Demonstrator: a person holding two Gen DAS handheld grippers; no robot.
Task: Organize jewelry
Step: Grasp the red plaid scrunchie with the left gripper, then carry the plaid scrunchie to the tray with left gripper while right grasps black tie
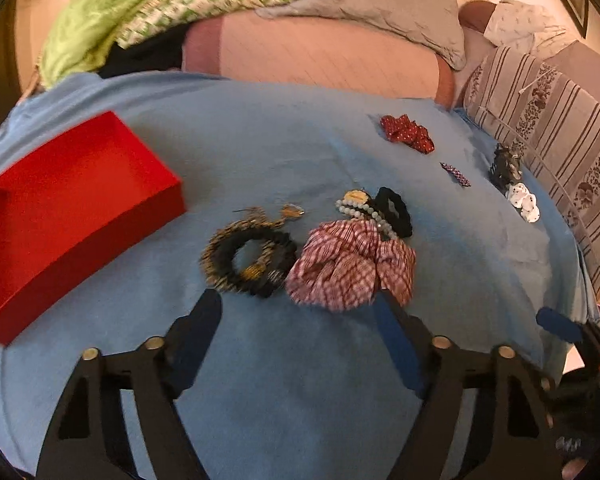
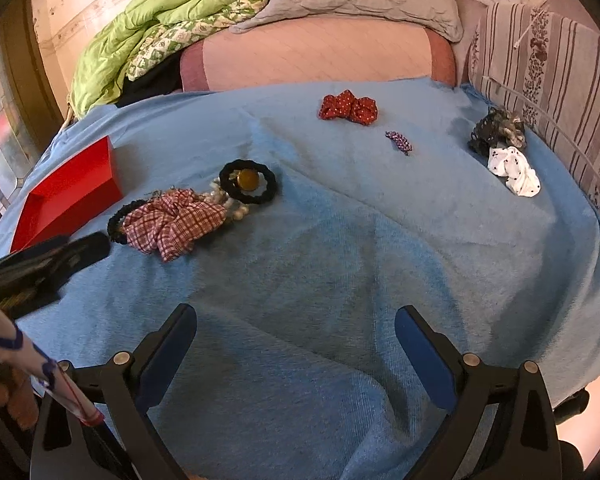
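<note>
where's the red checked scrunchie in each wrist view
Left wrist view: the red checked scrunchie lies just right of centre, right in front of the left tool's open fingers.
Right wrist view: it lies at left of centre, beyond and left of the right tool.
Shared landmark: the red box, to the scrunchie's left in both.

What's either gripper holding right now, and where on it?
Nothing. The left gripper is open just short of the checked scrunchie; the right gripper is open over bare blue blanket.
</note>
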